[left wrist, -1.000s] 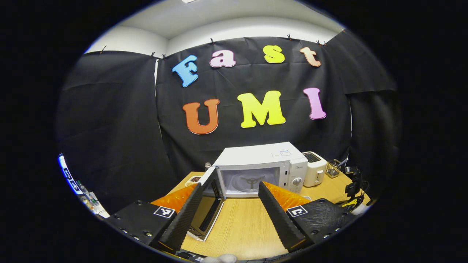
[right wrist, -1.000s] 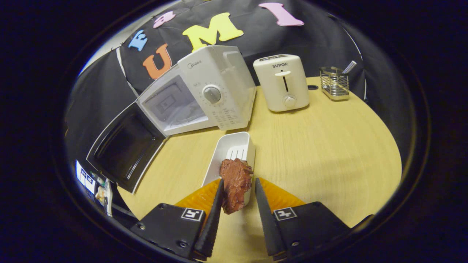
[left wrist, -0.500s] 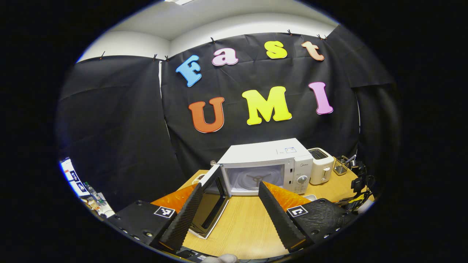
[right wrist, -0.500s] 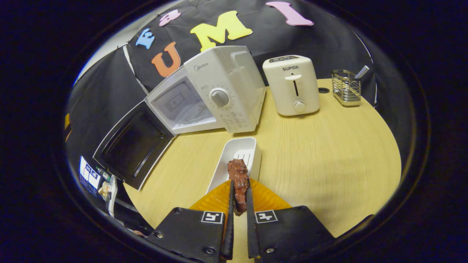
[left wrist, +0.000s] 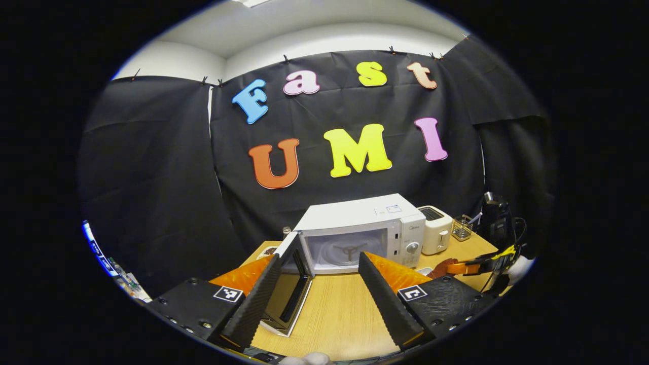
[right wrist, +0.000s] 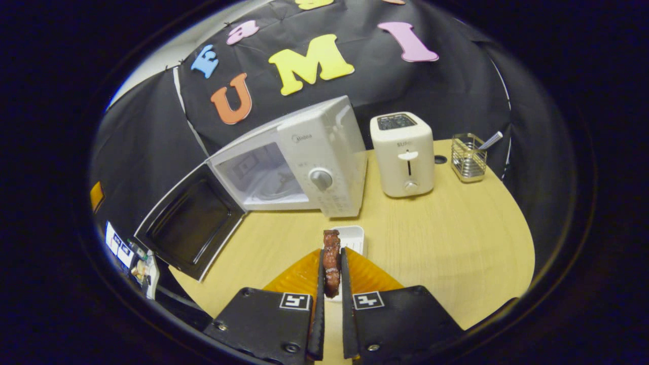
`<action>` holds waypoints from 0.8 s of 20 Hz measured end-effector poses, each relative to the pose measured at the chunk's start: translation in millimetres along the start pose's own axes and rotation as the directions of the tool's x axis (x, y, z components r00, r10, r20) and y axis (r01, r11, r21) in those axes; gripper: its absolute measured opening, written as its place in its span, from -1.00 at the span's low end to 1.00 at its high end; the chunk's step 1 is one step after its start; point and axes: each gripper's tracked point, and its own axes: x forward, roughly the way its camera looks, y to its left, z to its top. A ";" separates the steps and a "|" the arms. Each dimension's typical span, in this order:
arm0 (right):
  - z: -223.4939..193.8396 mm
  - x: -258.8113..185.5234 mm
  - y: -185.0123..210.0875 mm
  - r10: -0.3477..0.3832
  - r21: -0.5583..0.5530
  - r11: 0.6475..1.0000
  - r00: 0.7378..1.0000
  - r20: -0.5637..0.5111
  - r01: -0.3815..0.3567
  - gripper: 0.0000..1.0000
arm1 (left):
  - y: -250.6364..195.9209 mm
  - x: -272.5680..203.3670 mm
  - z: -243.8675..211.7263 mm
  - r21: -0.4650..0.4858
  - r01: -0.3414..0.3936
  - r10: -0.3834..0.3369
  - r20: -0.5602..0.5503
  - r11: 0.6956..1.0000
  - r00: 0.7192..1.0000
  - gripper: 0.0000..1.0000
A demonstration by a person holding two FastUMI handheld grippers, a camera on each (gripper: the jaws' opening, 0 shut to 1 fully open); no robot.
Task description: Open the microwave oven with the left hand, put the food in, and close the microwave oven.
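The right gripper (right wrist: 331, 284) is pinching a brown piece of meat (right wrist: 331, 261) between both fingers, hanging above the white tray (right wrist: 354, 237) on the wooden table (right wrist: 446, 228). The left gripper (left wrist: 317, 284) is hovering low over the table with its fingers spread wide and empty, pointing at the microwave oven (left wrist: 365, 233), whose door (left wrist: 289, 294) is standing open.
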 end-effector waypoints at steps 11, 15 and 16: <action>61.8 56.9 144.9 0.115 0.142 0.979 0.971 0.212 -0.147 -0.65 | 29.8 -1.2 -15.9 0.004 0.088 -0.088 -0.018 0.996 0.996 0.90; 59.8 116.8 179.6 0.097 0.236 0.958 0.962 0.257 -0.160 -0.65 | 39.5 2.9 -22.2 0.015 0.125 -0.124 -0.028 0.992 0.992 0.91; 59.2 132.7 186.4 0.089 0.262 0.952 0.959 0.268 -0.161 -0.65 | 41.9 5.3 -23.7 0.012 0.132 -0.132 -0.029 0.991 0.991 0.90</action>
